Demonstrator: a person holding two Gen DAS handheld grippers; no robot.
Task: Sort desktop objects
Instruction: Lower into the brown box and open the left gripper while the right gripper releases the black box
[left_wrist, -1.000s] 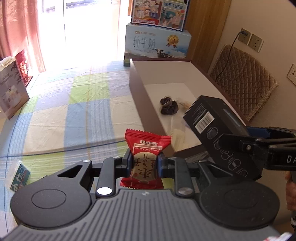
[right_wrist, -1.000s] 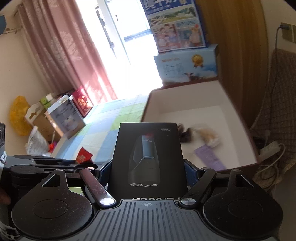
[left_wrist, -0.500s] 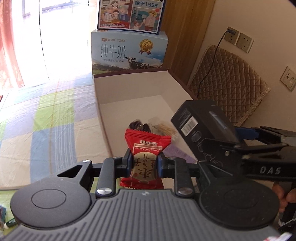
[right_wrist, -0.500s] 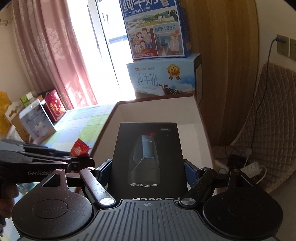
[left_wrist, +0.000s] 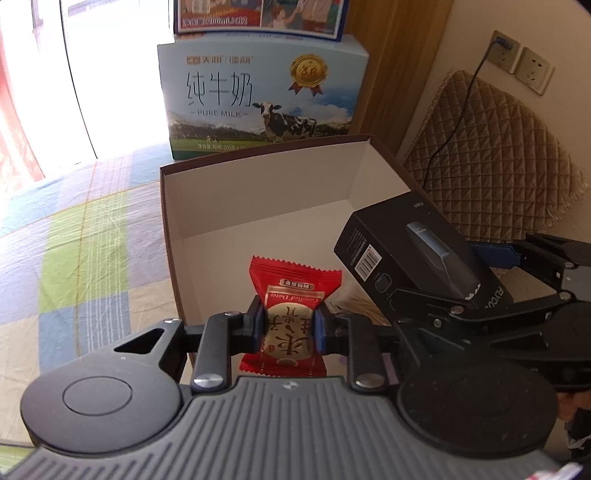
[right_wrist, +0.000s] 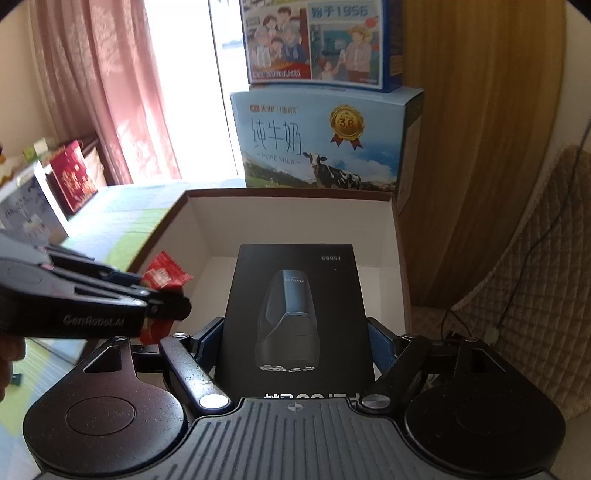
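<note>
A red candy packet (left_wrist: 291, 314) is pinched between the pads of the left gripper (left_wrist: 289, 329) and a black shaver box (right_wrist: 295, 317) is clamped by the widely spread right gripper (right_wrist: 295, 341), both being held side by side above the open white-lined carton (left_wrist: 258, 192).

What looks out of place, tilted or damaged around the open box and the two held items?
Nothing stands out. The left gripper clamps the red candy packet upright, and the right gripper holds the black shaver box squarely. Both are above the open cardboard box, whose walls look intact.
</note>
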